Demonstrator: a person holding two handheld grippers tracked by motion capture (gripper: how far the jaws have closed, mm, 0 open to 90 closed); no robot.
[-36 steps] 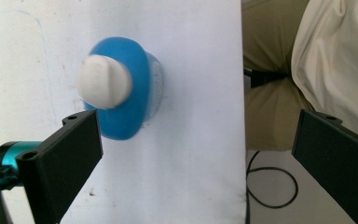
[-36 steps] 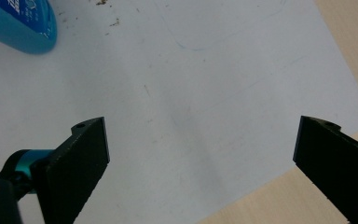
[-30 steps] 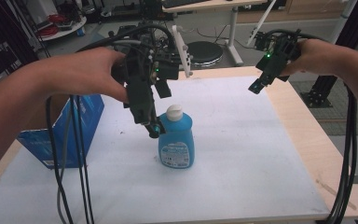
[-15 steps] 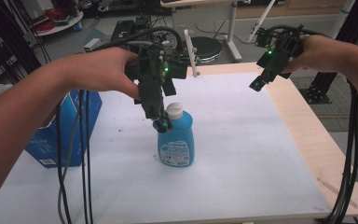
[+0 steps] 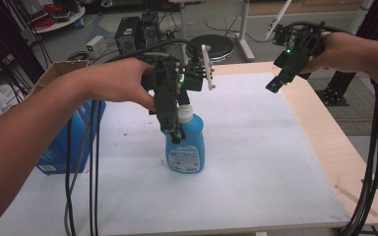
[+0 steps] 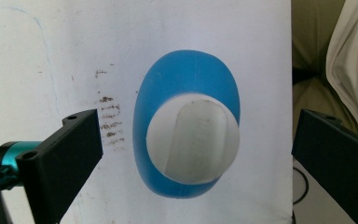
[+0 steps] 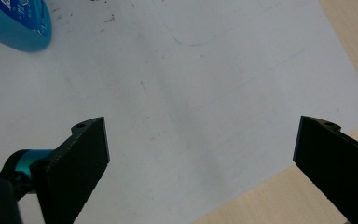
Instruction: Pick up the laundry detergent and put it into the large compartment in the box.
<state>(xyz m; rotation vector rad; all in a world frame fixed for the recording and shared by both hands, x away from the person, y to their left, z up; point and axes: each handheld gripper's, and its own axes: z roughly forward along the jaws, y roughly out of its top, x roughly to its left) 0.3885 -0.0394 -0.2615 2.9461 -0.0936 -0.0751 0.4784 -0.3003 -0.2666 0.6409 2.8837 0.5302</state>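
Near the middle of the white-covered bench [image 5: 275, 162], the blue detergent bottle [image 5: 186, 147] stands upright; the left gripper [image 6: 196, 140] hangs above its white cap [image 6: 193, 137], fingers spread to straddle it. The right gripper [image 5: 275, 84], fingers open, waits far right.

Lab or workshop. Wooden table [image 5: 325, 142] under white sheet [image 5: 256, 147]. Concrete floor [image 5: 103, 24] behind, strewn with cables [image 5: 216, 24], black electronics boxes [image 5: 138, 29], metal stand legs [image 5: 243, 29]. Thick cable bundles [image 5: 371, 162] hang at table edge.
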